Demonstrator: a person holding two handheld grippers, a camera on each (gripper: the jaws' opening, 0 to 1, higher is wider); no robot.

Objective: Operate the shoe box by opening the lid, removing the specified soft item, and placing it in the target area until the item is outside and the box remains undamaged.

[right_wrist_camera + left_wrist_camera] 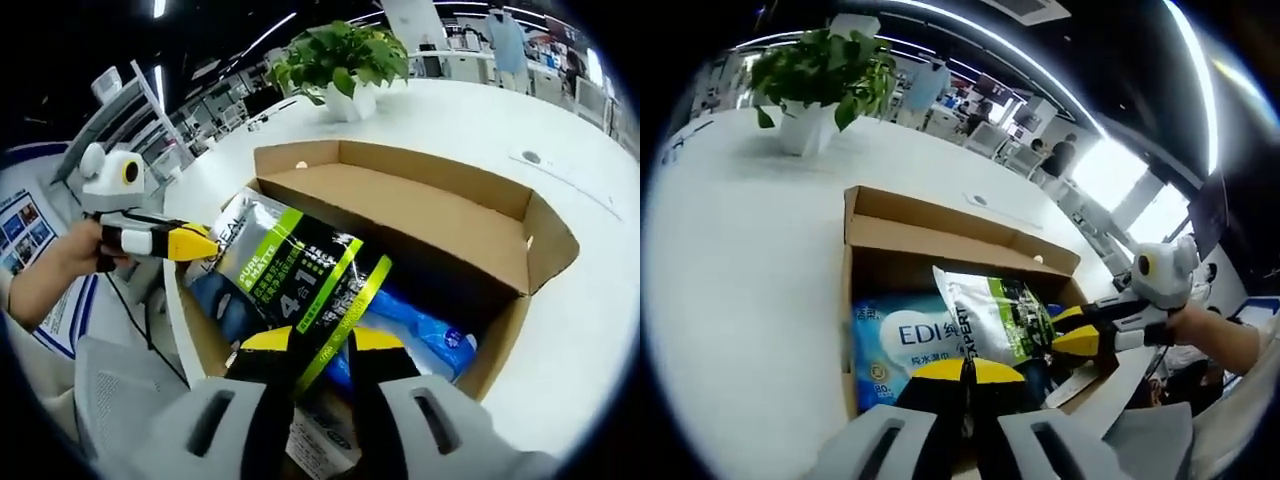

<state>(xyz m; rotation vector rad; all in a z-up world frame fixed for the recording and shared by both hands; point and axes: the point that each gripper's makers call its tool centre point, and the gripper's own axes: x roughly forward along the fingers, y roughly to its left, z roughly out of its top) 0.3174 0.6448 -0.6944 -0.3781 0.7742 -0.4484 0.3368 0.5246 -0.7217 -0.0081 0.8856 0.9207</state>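
An open brown cardboard shoe box (940, 215) (420, 215) lies on a white table, its lid flap folded back. A silver, black and green soft pouch (990, 310) (300, 270) is tilted up out of the box, over a blue wipes pack (895, 345) (410, 325). My right gripper (320, 340) is shut on the pouch's lower edge; in the left gripper view it (1058, 330) comes in from the right and pinches the pouch's side. My left gripper (965, 372) is shut with nothing in it, at the box's near end. In the right gripper view its tip (205, 243) sits by the pouch's upper corner.
A potted green plant (820, 80) (345, 60) stands on the white table (740, 260) (590, 290) beyond the box. A small round port (979, 200) (531, 157) is set in the tabletop. Desks and several people are in the background.
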